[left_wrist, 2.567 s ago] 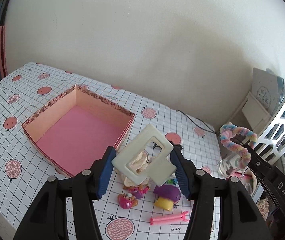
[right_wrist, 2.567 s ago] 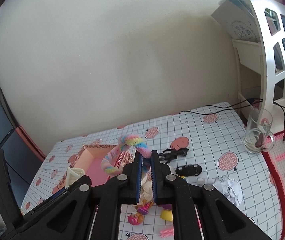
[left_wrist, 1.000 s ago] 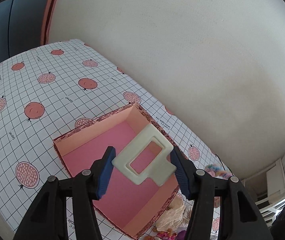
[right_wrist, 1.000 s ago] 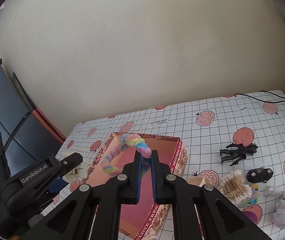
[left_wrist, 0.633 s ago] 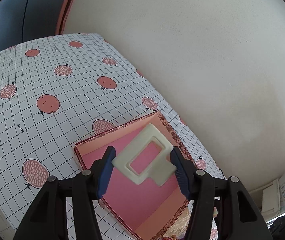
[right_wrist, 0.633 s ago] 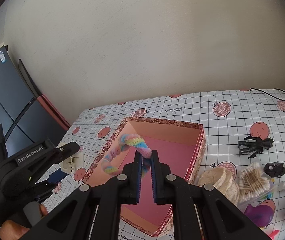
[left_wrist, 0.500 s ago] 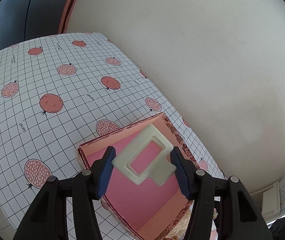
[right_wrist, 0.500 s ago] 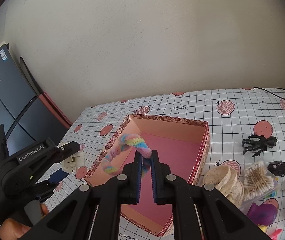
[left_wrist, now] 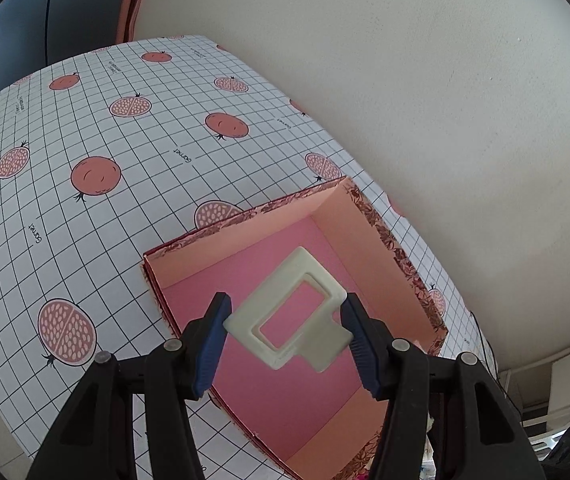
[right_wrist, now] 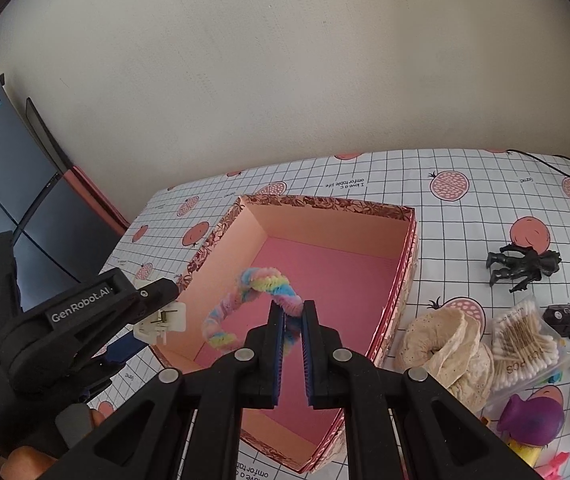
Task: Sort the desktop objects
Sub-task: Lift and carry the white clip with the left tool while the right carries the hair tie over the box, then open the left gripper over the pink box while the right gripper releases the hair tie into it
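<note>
Pink box (left_wrist: 305, 412) lies below both fingers; my left gripper (left_wrist: 287, 338) clamps the cream hair claw (left_wrist: 289, 314), my right gripper (right_wrist: 293, 330) pinches the rainbow scrunchie (right_wrist: 245, 298). I judge lowering before release best.

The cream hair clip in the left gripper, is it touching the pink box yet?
Apart. The left wrist view shows the cream hair clip pinched between the left gripper fingers, hanging over the pink box, with bare floor visible through its opening.

Matt cream plastic clip (left_wrist: 291, 312) between ribbed blue pads (left_wrist: 210, 348), fuzzy pastel chenille loop (right_wrist: 245, 300) pinched, matt pink card box (right_wrist: 401, 264) beneath, smooth printed tablecloth (left_wrist: 85, 128).
</note>
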Demonstrator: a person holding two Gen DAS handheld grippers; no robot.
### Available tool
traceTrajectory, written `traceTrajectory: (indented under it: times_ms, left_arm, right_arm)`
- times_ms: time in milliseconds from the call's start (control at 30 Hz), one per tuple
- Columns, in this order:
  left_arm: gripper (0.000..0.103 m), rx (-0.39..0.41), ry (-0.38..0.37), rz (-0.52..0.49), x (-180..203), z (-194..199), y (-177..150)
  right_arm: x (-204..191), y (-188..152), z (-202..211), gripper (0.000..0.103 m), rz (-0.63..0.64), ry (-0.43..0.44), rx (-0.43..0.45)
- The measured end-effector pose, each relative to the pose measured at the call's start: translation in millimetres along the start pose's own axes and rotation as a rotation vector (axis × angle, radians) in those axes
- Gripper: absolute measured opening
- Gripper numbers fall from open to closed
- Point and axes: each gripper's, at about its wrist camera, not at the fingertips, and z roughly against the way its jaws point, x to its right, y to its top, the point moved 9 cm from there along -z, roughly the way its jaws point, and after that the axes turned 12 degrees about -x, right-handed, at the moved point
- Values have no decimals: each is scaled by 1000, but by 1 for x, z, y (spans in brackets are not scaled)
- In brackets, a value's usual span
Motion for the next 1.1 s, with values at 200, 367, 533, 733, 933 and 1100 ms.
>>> traceTrajectory:
  times_ms: [200, 367, 533, 733, 933, 1100]
  left_arm:
    - [58, -38, 30, -4, -2, -16, -8]
    - [58, -63, 51, -2, -5, -27, -11]
    - [58, -80, 62, 0, -6, -34, -14]
    - [59, -88, 69, -7, -3, -35, -17]
    - [59, -100, 63, -6, -2, -37, -18]
    - [59, -118, 55, -11, 0, -41, -21]
  right_arm:
    - [5, -7, -17, 9, -23, -32, -46]
    - [8, -11, -25, 9, -30, -45, -71]
    - [13, -15, -30, 11, -46, -54, -91]
    - [13, -15, -33, 12, -55, -57, -104]
    - [13, -16, -34, 13, -65, -61, -112]
    - [14, -17, -38, 14, -79, -68, -131]
